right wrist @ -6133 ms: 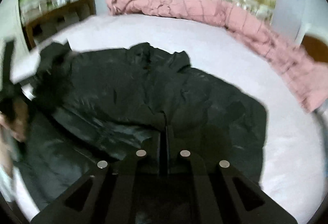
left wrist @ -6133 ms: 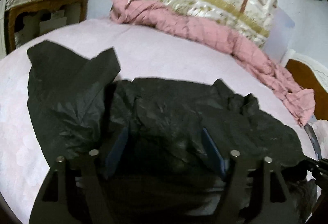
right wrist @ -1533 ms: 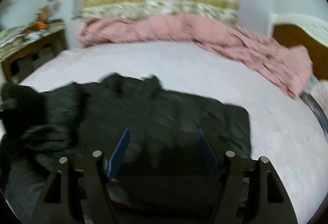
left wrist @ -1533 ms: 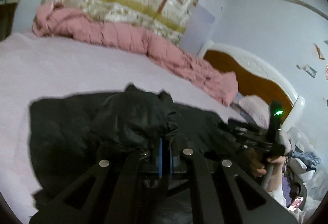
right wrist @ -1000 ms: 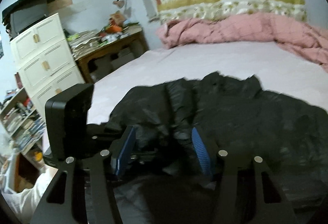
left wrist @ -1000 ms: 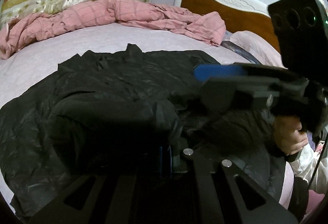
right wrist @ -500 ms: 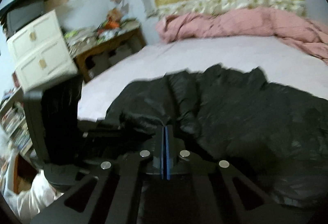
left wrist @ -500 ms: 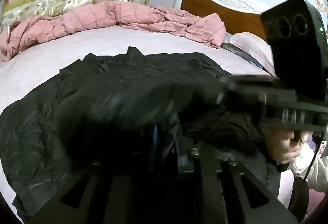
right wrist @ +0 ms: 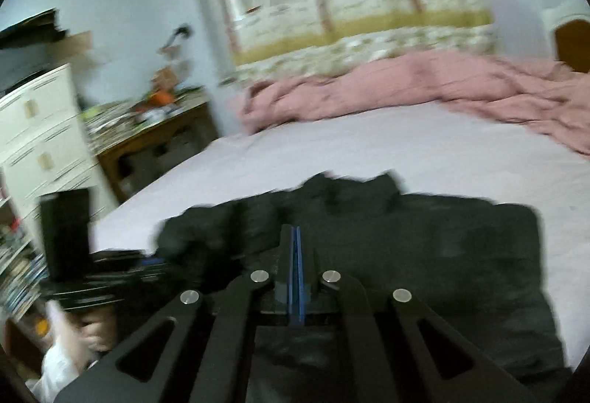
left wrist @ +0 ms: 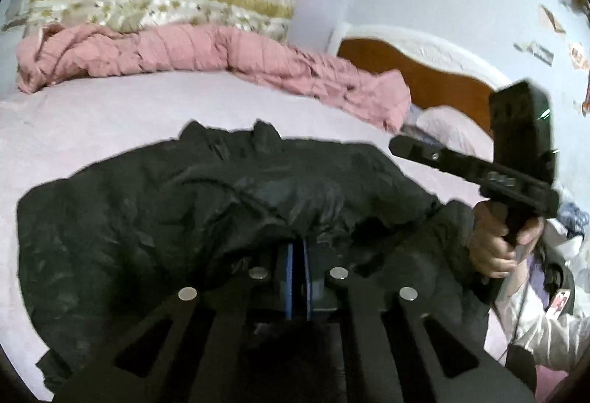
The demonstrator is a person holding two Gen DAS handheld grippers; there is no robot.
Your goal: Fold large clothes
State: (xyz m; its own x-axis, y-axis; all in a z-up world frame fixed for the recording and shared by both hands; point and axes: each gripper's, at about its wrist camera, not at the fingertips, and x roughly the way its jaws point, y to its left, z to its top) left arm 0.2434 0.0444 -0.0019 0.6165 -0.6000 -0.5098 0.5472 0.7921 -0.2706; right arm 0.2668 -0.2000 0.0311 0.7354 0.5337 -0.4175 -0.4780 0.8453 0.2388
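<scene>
Black and crumpled, one jacket lies on the bed, toward the near edge, its collar pointing at the single pink quilt bunched along the far edge. We hold two claws. Our left claw is pinched on a raised fold of the jacket. Our right claw has its blue pads pressed together over the jacket; we cannot tell whether cloth sits between them. We see no containers in use.
</scene>
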